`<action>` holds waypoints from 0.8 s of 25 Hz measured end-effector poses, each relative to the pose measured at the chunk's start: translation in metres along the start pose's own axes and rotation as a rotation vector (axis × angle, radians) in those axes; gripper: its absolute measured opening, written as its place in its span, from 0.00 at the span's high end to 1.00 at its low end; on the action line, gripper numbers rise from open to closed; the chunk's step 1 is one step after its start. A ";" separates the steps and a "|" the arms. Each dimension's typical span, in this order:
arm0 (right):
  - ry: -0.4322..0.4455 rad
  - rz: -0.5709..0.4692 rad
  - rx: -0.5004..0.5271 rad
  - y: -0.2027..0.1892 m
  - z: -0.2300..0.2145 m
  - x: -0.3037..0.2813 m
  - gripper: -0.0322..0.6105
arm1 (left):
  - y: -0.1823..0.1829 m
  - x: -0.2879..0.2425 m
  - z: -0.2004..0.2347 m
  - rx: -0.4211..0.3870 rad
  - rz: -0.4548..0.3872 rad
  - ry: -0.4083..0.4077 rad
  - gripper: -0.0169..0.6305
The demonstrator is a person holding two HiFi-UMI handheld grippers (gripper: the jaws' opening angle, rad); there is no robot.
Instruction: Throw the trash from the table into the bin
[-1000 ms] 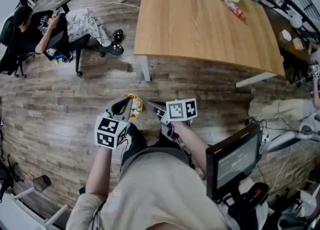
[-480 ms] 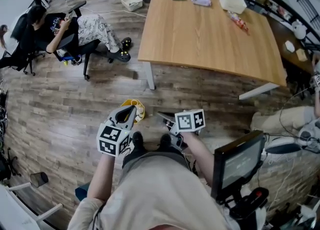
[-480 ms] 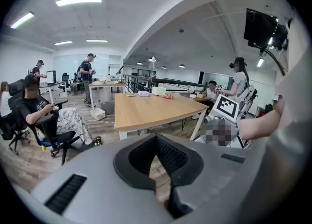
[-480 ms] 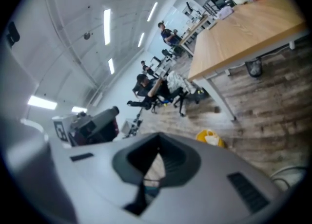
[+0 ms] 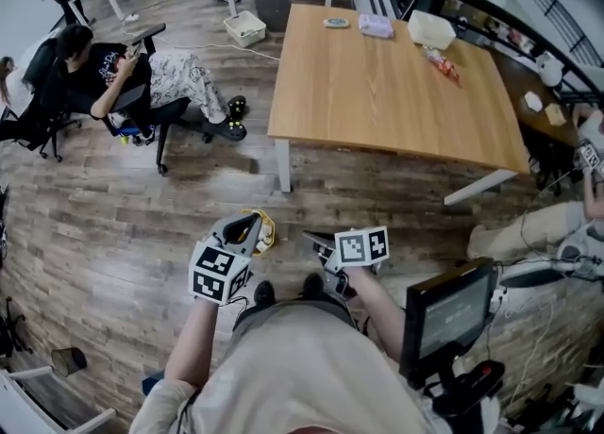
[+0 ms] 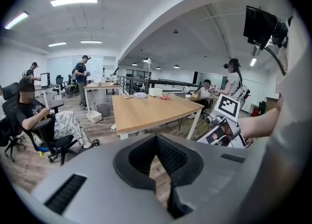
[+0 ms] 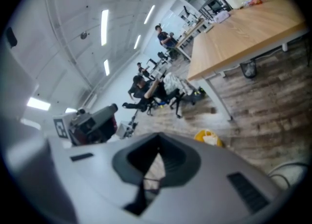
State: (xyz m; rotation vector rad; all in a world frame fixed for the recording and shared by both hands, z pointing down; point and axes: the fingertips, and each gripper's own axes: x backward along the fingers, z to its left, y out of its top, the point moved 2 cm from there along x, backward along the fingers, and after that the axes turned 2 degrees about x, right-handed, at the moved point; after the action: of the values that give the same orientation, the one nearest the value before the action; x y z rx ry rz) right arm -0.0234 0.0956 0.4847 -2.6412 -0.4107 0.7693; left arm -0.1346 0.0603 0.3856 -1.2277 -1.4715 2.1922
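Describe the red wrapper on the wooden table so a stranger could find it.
Find the large light wooden table. Near its far right corner, just this side of the white rectangular tub, lies the small red crinkled wrapper. It is the only bright thing there; the tub and the lilac pack are pale.

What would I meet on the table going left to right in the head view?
small flat device → lilac packet → white tub. The red wrapper lies in front of the tub and overlaps it, so it is left out of the order.
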 end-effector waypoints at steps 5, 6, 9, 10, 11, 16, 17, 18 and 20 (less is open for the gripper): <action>-0.040 -0.015 0.003 -0.004 0.022 -0.015 0.94 | -0.012 0.023 0.021 0.049 -0.012 -0.040 0.94; -0.049 -0.024 0.005 -0.004 0.026 -0.018 0.94 | -0.013 0.028 0.024 0.051 -0.015 -0.049 0.94; -0.051 -0.075 -0.009 -0.001 0.043 -0.026 0.94 | -0.013 0.039 0.033 0.052 -0.039 -0.080 0.94; -0.050 -0.094 -0.016 0.001 0.048 -0.029 0.94 | -0.012 0.040 0.036 0.051 -0.046 -0.087 0.94; -0.052 -0.109 -0.021 0.002 0.052 -0.031 0.94 | -0.012 0.042 0.040 0.050 -0.050 -0.093 0.94; -0.061 -0.152 -0.027 0.002 0.074 -0.039 0.94 | -0.011 0.046 0.046 0.039 -0.068 -0.165 0.94; -0.053 -0.162 -0.034 0.000 0.080 -0.039 0.94 | -0.012 0.046 0.044 0.037 -0.068 -0.188 0.94; -0.050 -0.176 -0.044 -0.004 0.084 -0.037 0.94 | -0.015 0.046 0.041 0.033 -0.064 -0.215 0.94; -0.079 -0.210 -0.068 -0.015 0.088 -0.031 0.94 | -0.021 0.044 0.032 0.020 -0.048 -0.287 0.94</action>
State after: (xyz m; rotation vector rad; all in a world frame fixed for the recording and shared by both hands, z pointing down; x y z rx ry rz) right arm -0.1002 0.1203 0.4354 -2.5807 -0.7348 0.8057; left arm -0.1911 0.0758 0.3853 -0.8895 -1.5574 2.4224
